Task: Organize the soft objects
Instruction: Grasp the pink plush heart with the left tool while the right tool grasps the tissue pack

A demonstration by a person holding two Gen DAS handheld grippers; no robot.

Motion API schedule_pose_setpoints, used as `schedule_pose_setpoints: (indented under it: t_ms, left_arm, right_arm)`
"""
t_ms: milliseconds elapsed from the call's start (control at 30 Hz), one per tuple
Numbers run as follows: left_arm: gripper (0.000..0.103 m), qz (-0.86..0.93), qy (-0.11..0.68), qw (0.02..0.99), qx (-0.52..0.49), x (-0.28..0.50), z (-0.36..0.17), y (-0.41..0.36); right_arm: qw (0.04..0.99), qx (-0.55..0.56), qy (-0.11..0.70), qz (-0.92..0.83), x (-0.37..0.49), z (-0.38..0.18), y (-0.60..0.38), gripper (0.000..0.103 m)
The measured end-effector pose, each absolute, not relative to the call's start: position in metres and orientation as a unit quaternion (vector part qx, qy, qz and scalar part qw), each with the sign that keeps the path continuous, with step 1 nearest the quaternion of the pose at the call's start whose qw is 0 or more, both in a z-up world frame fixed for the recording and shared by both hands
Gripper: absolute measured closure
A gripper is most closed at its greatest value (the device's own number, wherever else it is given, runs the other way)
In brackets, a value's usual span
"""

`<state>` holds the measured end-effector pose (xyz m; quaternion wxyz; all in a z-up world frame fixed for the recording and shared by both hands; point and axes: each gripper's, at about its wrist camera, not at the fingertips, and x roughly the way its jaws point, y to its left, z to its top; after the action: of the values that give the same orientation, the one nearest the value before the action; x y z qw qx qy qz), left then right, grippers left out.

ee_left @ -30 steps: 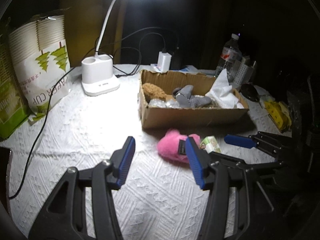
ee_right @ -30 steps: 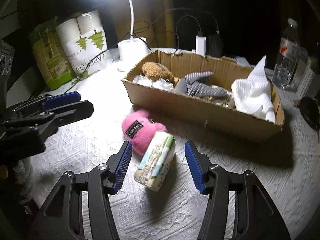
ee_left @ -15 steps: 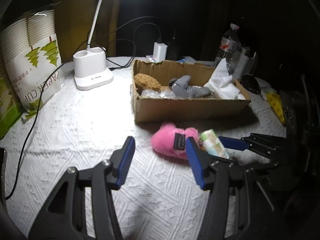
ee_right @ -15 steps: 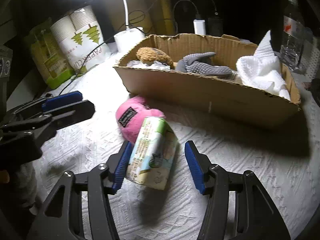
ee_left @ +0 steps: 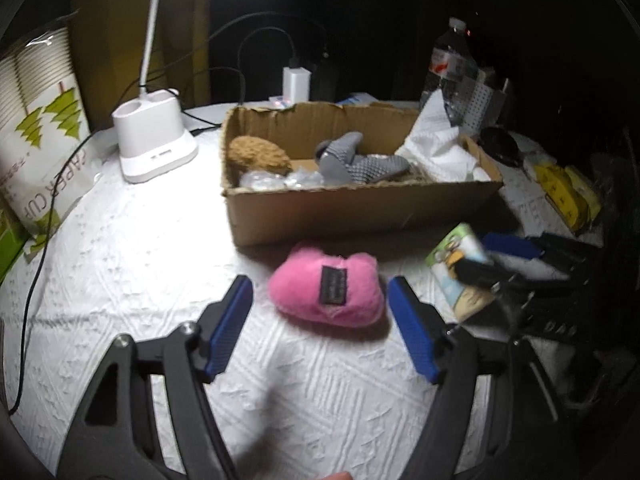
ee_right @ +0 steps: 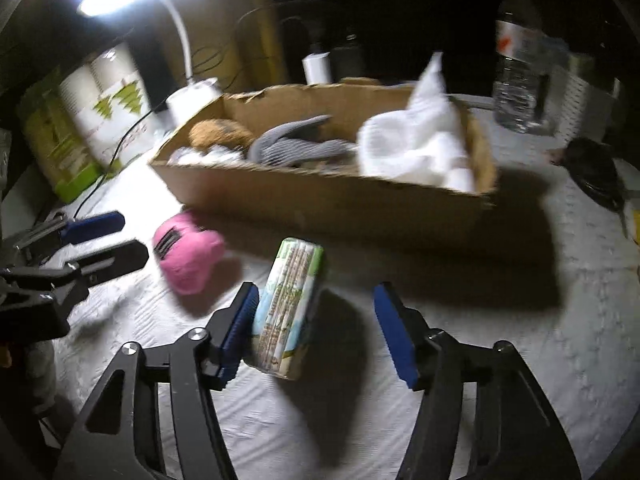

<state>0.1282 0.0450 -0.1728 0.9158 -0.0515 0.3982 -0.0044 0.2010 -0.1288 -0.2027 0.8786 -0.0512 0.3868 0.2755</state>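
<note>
The pink plush toy [ee_left: 326,290] lies on the white textured tablecloth [ee_left: 140,248] just ahead of our left gripper [ee_left: 320,326], whose jaws have just been opening and stand spread, clear of it; the room beyond is dark, lit by a desk lamp [ee_left: 154,146]; our right gripper [ee_right: 316,330], likewise just widened, straddles a tissue pack [ee_right: 290,310] that leans on its left pad only; beyond both, the cardboard box [ee_left: 360,210] holds a brown plush [ee_left: 258,154], a grey sock [ee_left: 360,162] and a white cloth [ee_left: 440,148].

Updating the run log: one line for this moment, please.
left hand-held gripper: open, straddling pink plush | right hand-held gripper: open, around tissue pack | cardboard box: part-filled
</note>
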Motion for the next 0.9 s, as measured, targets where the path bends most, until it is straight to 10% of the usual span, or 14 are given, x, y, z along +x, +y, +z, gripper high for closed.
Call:
schedule_pose_setpoints:
  t_ms: [900]
  left_arm:
    - [0.03,0.0,0.454,0.891,-0.017,0.174,-0.207,0.03]
  right_arm:
    - [0.868,-0.072,0.412,0.269,0.202,-0.221,-0.129,0.04]
